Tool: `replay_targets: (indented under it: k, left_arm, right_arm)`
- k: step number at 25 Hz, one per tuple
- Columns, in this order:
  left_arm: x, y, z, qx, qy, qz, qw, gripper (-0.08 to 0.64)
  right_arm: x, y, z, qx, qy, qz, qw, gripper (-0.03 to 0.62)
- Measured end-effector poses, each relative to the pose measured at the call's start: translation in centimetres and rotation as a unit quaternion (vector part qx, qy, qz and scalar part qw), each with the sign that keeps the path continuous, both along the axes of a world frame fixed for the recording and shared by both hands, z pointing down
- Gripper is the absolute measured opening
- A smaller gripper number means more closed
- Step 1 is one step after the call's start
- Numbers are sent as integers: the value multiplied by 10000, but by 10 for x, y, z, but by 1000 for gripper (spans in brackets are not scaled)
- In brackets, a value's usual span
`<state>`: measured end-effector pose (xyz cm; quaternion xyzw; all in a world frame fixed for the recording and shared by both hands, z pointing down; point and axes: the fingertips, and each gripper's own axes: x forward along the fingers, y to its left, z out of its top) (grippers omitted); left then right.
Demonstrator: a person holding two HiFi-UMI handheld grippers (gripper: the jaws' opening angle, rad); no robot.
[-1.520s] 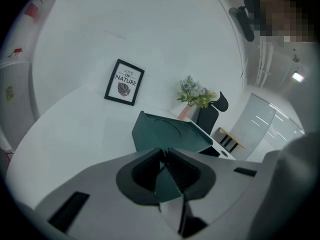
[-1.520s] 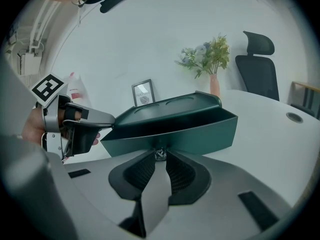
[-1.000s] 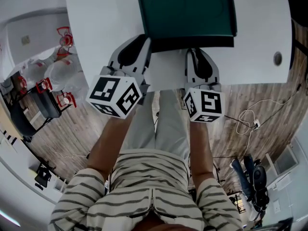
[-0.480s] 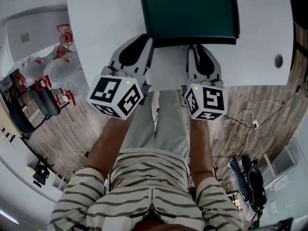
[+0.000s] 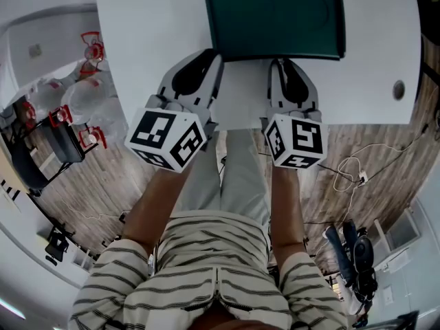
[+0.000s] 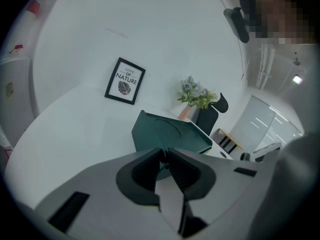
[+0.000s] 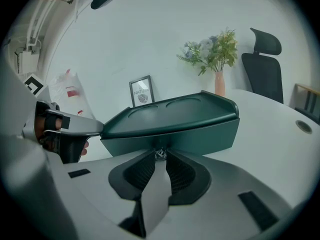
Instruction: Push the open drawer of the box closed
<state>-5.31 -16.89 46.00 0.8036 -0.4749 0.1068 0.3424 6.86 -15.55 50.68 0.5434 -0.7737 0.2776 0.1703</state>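
Box [image 5: 275, 19]: on surface [image 5: 151, 19], just ahead of both jaws.
Left gripper [image 6: 164, 153]: jaws pressed together, empty.
Right gripper [image 7: 160, 154]: jaws pressed together, at drawer front [image 7: 200, 134].
Handling: likely light, rigid; push front squarely.

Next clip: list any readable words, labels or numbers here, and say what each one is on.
"OF NATURE": on the framed print; the small word above it is too small to read.
Red print on the plastic bag: too blurred to read.
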Motion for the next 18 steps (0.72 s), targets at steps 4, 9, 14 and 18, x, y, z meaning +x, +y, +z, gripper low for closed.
replay_targets:
  k: [4, 9, 14, 18]
  left_arm:
    - [-2, 0, 1, -16, 8, -9, 10000, 52]
    - [-3, 0, 2, -12, 7, -11, 10000, 54]
    - [-2, 0, 2, -18, 20, -13, 10000, 54]
    - [0, -1, -1, -15, 22, 18, 10000, 55]
  right_arm:
    - [-2, -3, 1, -43, 30, -26, 10000, 80]
    - [-4, -4, 3, -70, 140, -103, 9998, 80]
    - [-4, -5, 3, -128, 171, -114, 9997, 80]
    - [-2, -7, 0, -136, 175, -97, 9997, 81]
